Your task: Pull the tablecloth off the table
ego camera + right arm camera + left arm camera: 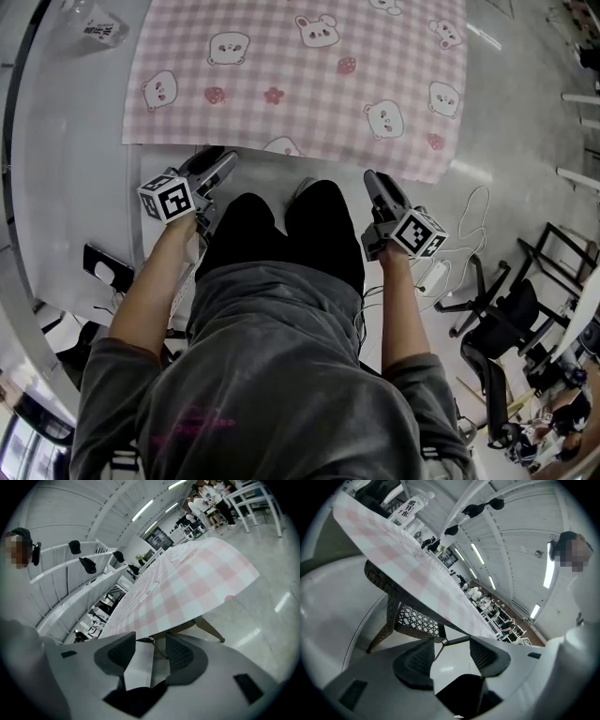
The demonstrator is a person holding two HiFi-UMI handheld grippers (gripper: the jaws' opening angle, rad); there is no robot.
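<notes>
Checked pink-white tablecloth (309, 84), bear-printed, lay ahead of my left gripper (449, 654) and right gripper (151, 652); both ribbed jaw pairs stood apart. Plastic bottle (410, 510) beyond the left read "喝开水".

Clear run to the tablecloth's (300, 84) near edge
Open floor (511, 112) lay to its right; a bottle (96, 26) stood off its far left corner, and wicker table legs (412, 618) crossed the space beneath it.
</notes>
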